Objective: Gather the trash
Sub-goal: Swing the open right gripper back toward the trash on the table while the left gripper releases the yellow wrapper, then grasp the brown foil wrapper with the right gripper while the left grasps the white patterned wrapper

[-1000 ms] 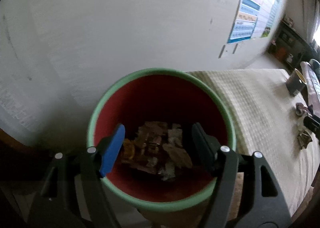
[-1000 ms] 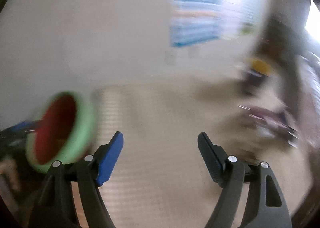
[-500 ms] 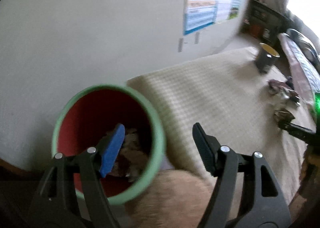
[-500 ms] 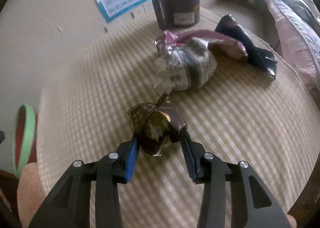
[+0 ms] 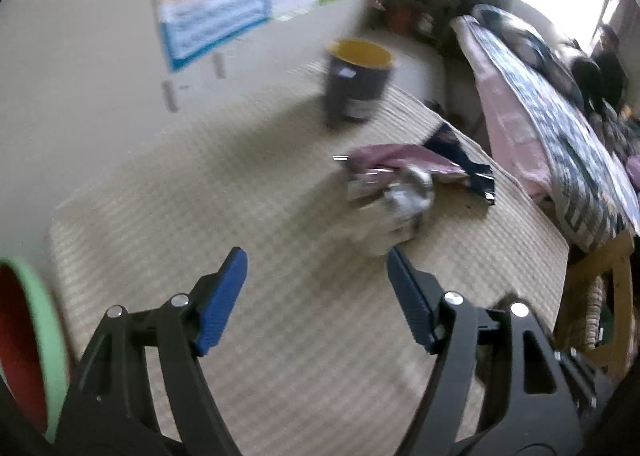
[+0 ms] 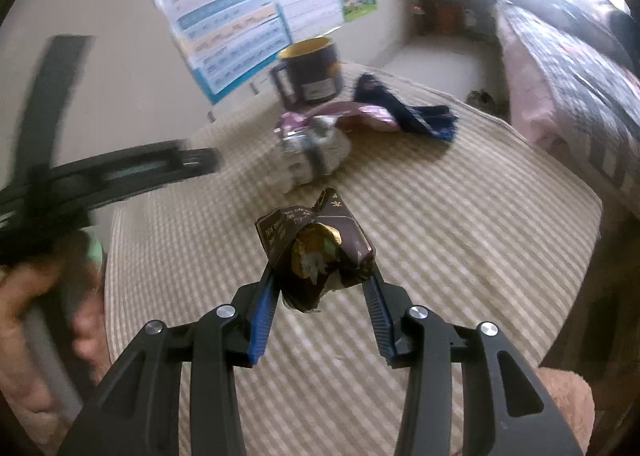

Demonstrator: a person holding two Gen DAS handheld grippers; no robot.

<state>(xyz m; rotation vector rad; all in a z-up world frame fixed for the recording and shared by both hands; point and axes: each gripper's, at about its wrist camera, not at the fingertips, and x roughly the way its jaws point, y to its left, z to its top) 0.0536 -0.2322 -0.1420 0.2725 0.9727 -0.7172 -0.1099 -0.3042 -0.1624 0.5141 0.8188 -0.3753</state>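
Note:
My right gripper (image 6: 320,280) is shut on a crumpled dark brown and gold wrapper (image 6: 316,244), held just above the striped tablecloth (image 6: 460,256). Beyond it lie a crumpled white-silver wrapper (image 6: 316,156), a pink wrapper (image 6: 360,114) and a dark blue one (image 6: 408,112). My left gripper (image 5: 315,256) hovers over the cloth just short of the white-silver wrapper (image 5: 396,196); its jaws are opening, with nothing between them. The green-rimmed red bin (image 5: 44,320) sits at the far left edge, off the table's corner.
A dark mug (image 5: 356,84) with a yellow inside stands at the table's far side, near the wall posters (image 5: 212,4). A bed with a patterned blanket (image 5: 560,136) runs along the right. A wooden frame (image 5: 600,296) stands by the table's right edge.
My left gripper swung right, from over the bin to over the table. My right gripper closed on the dark wrapper and holds it off the cloth.

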